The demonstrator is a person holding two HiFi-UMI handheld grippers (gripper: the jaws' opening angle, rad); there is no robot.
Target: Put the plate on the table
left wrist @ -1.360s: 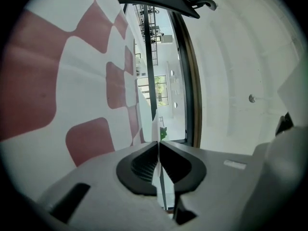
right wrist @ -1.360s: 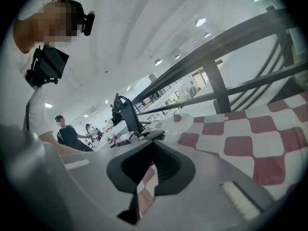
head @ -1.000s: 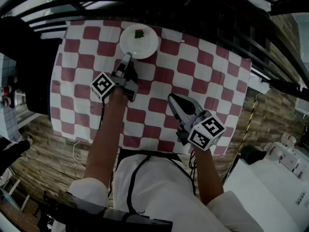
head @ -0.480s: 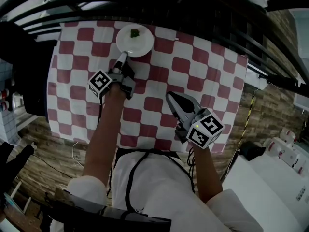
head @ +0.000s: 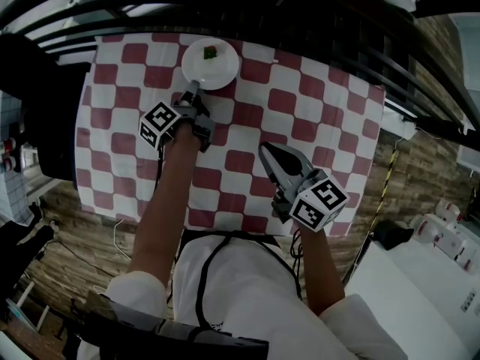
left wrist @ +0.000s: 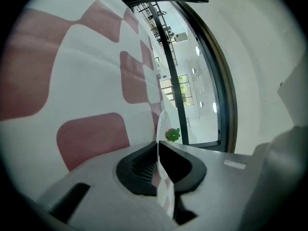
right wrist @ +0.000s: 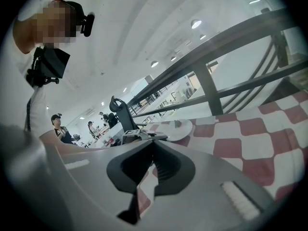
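Plate (head: 214, 70) sat by the tabletop's (head: 330, 118) far edge, a rail (head: 225, 6) just beyond, with open cloth to its right. Your left tongs (head: 195, 88) pinched its near rim. Your right tongs (head: 263, 149) were together, empty. Only the right gripper view showed people (right wrist: 58, 127) beyond.

Smooth, glossy white plate (head: 211, 64); matt checked tablecloth (head: 315, 118), soft woven cloth; rough wood-plank floor (head: 71, 227).

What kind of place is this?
Probably a dining setup in a large indoor hall: a red-and-white checked tablecloth, a white plate with garnish, black railings beside it, and people farther off.
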